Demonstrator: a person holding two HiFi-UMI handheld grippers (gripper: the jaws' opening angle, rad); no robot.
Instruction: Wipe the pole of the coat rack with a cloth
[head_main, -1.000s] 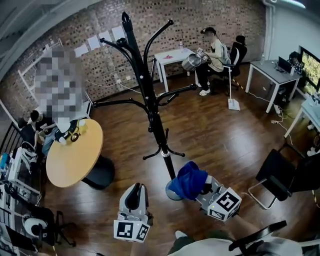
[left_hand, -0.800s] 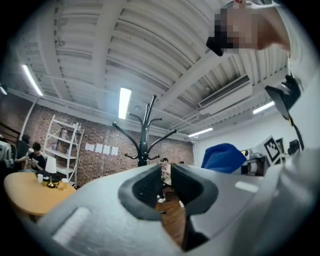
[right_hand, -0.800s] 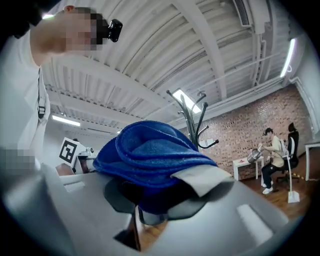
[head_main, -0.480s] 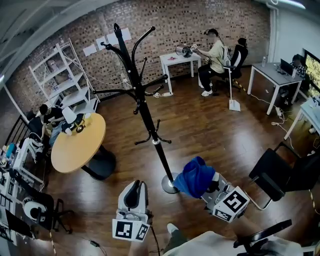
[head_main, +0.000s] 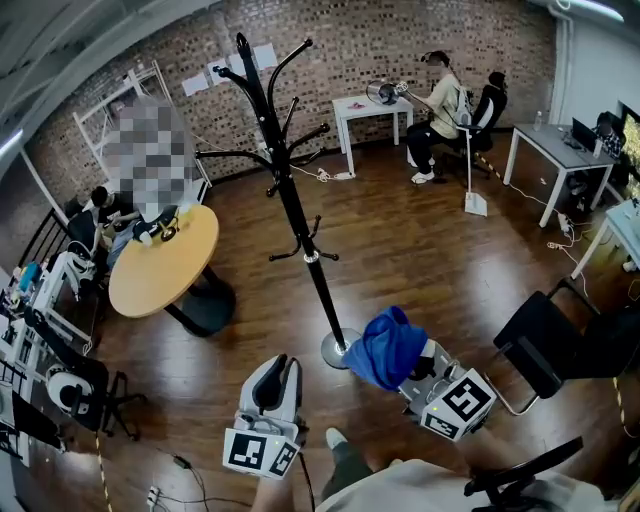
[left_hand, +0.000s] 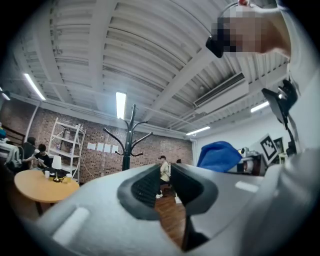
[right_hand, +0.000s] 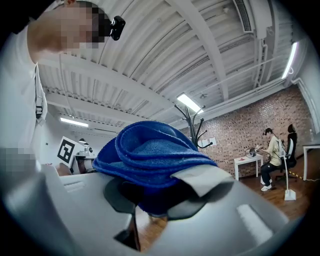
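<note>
No legible text or signs.

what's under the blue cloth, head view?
The right gripper, its fingers shut on the blue cloth. In the head view the cloth covers those fingers and the floor below; the coat rack's base shows beside it.

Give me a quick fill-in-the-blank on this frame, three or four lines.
1. The right gripper is clamped on a ___ cloth.
2. Between its slightly parted jaws, the left gripper holds ___.
3. In the head view, the round table stands to the ___ of the coat rack.
4. The cloth is ___ the pole's base, not touching the pole.

Missing words: blue; nothing; left; beside
</note>
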